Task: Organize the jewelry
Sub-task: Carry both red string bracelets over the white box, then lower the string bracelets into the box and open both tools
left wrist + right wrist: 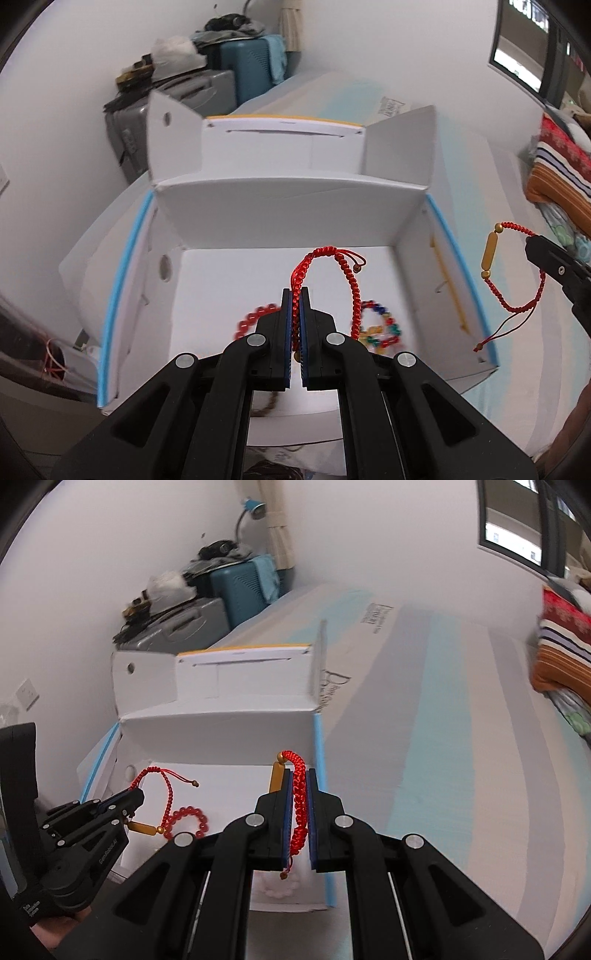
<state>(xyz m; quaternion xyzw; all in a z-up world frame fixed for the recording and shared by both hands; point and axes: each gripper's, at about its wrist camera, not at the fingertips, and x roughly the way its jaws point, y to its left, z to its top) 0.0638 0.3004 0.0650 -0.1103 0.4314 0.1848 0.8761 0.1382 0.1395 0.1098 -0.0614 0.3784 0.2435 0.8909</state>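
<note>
My left gripper (pixel 295 291) is shut on a red braided cord bracelet (pixel 349 273) and holds it above the open white box (pixel 280 206). That bracelet's gold tube bead shows in the right wrist view (pixel 142 828). My right gripper (pixel 300 773) is shut on a second red braided bracelet (pixel 300 797) with a gold tube bead (pixel 275 775), over the box's right wall. It also shows in the left wrist view (pixel 517 273), held at the right gripper's tip (pixel 532 245). A red bead bracelet (pixel 255 317) and a multicoloured bead bracelet (pixel 380 325) lie in the box.
The box sits on a bed with a white and pale blue striped sheet (pixel 443 720). Suitcases (pixel 236 70) with clutter stand by the far wall. A striped pillow (pixel 557 173) lies at the right. A pale bead bracelet (pixel 277 886) lies in the box below my right gripper.
</note>
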